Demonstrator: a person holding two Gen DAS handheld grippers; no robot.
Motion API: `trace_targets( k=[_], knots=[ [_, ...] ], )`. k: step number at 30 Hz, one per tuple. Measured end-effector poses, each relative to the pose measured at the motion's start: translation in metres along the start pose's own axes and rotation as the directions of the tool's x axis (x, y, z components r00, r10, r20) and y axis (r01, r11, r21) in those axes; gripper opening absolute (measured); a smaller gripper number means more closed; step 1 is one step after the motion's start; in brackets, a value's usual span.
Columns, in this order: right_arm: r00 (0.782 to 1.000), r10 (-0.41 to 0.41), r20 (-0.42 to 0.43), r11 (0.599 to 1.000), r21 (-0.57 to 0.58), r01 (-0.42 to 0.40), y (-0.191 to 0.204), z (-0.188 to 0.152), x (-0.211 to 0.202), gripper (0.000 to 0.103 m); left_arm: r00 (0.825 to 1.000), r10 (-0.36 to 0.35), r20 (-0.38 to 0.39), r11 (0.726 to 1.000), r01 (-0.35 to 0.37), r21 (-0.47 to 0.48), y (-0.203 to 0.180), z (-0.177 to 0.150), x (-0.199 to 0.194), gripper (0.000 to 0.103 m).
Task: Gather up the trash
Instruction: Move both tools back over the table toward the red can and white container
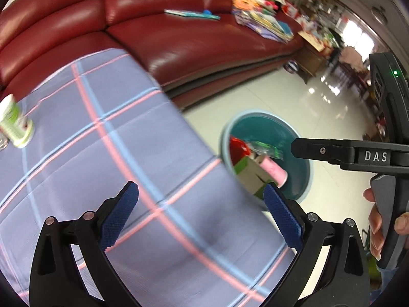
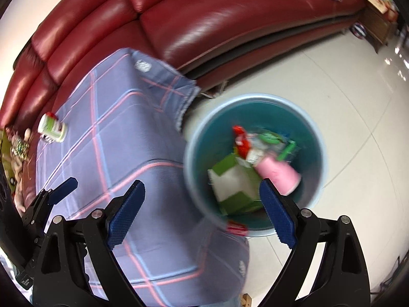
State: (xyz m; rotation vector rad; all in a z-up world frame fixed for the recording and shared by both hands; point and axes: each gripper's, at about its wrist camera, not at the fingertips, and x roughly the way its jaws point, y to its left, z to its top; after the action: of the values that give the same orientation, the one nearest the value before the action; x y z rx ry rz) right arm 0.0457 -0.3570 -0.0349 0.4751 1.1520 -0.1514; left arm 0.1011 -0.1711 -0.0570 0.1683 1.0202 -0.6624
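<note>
Checked tablecloth (image 1: 143, 153) beside teal bin (image 2: 314, 133) (trash inside) — left gripper (image 1: 202, 220) opening, right gripper (image 2: 202, 215) spread, both empty.

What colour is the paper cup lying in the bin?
Pink; the paper cup shows best in the right wrist view.

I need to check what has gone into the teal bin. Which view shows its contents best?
The right wrist view: it looks down into the teal bin, showing the pink cup, green-and-white carton and wrappers. In the left wrist view the tablecloth's edge hides part of the bin.
</note>
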Motion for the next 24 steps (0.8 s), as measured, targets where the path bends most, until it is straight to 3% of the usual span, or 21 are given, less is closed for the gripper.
trace_targets(
  k=[10,24],
  knots=[
    [1.000,0.011,-0.023,0.984,-0.179,-0.015,0.120,-0.006,0.010,0.087,0.994,0.085,0.068,0.988,-0.075,-0.137,0.090,-0.037,-0.061,0.099],
    [0.997,0.024,-0.070,0.928,-0.368,-0.048,0.270,-0.003,0.047,0.087,0.977,0.209,0.051,0.926,-0.181,-0.331,0.233,-0.094,-0.117,0.099]
  ],
)
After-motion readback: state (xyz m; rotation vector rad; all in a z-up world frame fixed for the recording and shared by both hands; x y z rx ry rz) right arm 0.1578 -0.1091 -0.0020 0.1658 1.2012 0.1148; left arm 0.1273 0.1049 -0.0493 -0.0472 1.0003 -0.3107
